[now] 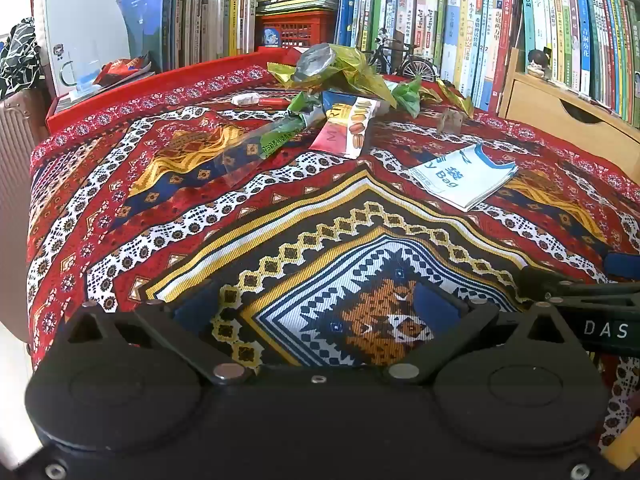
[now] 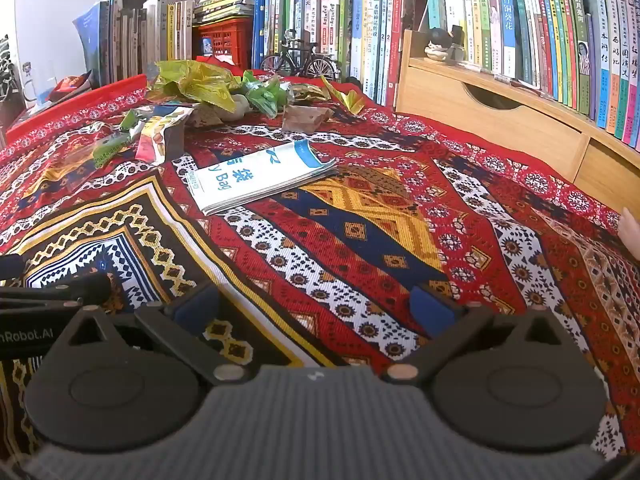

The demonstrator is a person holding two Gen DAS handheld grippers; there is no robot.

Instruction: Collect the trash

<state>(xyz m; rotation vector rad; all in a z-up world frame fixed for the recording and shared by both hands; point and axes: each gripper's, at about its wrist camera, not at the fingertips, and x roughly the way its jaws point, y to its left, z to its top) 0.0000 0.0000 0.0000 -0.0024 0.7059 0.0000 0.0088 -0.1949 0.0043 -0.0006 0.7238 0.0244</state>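
Trash lies heaped at the far side of the patterned tablecloth [image 1: 200, 240]: a yellow-green foil wrapper [image 1: 356, 66] [image 2: 196, 84], crumpled grey foil [image 1: 316, 62], a green plastic bag [image 1: 408, 94] [image 2: 264, 94], a macaron snack wrapper [image 1: 348, 128] [image 2: 158, 134], a clear wrapper with a green label [image 1: 264, 146] [image 2: 108, 148] and a brown scrap [image 1: 450, 120] [image 2: 304, 118]. A flat white and blue bag pack [image 1: 464, 178] [image 2: 256, 178] lies nearer. My left gripper [image 1: 316, 306] and right gripper [image 2: 314, 308] hover open over bare cloth, well short of the trash, nothing between their blue pads.
Books fill the shelves behind the table. A model bicycle [image 1: 400, 60], a red crate [image 1: 296, 28] and a wooden drawer unit [image 2: 500, 120] stand at the back and right. A glass mug [image 1: 78, 74] sits far left. A hand [image 2: 631, 232] shows at the right edge.
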